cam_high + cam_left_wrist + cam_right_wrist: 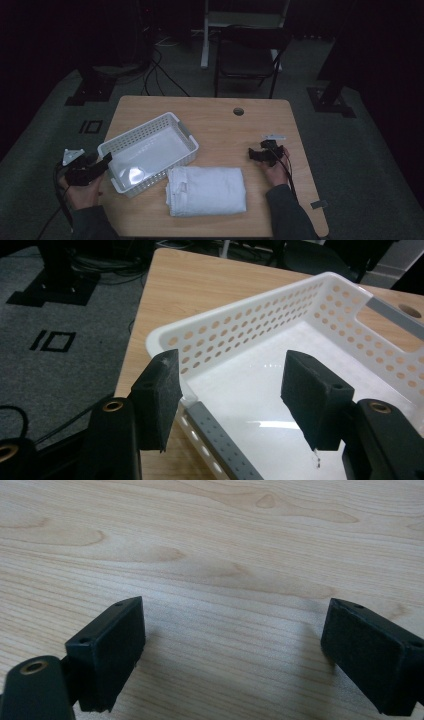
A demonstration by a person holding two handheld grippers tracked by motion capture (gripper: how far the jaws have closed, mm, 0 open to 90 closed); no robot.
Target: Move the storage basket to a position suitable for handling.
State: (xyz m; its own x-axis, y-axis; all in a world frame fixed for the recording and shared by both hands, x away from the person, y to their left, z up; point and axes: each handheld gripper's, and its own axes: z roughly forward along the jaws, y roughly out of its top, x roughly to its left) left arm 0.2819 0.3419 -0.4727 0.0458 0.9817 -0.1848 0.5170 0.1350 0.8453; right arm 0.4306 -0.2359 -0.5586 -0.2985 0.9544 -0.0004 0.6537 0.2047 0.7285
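The basket (320, 305) rim sits between the left tongs' (232, 400) spread pads; right tongs (235, 650) gape over bare table (210, 540).

I work in what looks like a dim lab or recording studio rather than a home. My light wooden tabletop (220, 125) stands alone on grey carpet (45, 150), with a round cable hole (238, 111) cut near its far edge. Black cables (160, 75) snake across the floor toward dark stand feet (90, 90) on both sides, which look like rig or tripod bases. A square marker (91, 126) is stuck to the carpet at the left. Behind the tabletop sit an empty dark folding chair (247, 57) and the white base of some stand (215, 30). The surroundings fall into darkness.
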